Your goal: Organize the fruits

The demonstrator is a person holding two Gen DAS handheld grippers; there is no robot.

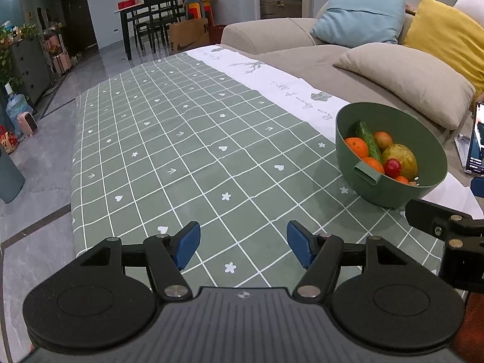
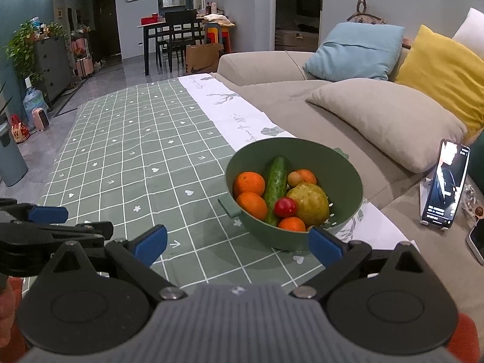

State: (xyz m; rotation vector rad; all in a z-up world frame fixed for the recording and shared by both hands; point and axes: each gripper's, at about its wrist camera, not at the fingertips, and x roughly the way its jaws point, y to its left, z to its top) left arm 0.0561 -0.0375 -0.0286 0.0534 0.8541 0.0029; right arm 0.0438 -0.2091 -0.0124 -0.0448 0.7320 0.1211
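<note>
A green bowl (image 2: 348, 163) stands on the checked tablecloth near the sofa edge; it also shows in the left wrist view (image 1: 393, 115). It holds several oranges (image 2: 249, 183), a cucumber (image 2: 276, 181), a yellow-green fruit (image 2: 311, 204), a small red fruit (image 2: 285, 207) and a small pale fruit (image 2: 294, 178). My right gripper (image 2: 237, 243) is open and empty, just in front of the bowl. My left gripper (image 1: 243, 243) is open and empty over bare cloth, left of the bowl.
The green checked cloth (image 1: 169, 139) covers the table. A sofa (image 2: 272, 66) with grey, blue and yellow cushions runs along the right. A phone on a stand (image 2: 446, 187) sits right of the bowl. A dining table and chairs (image 2: 172, 36) stand far back.
</note>
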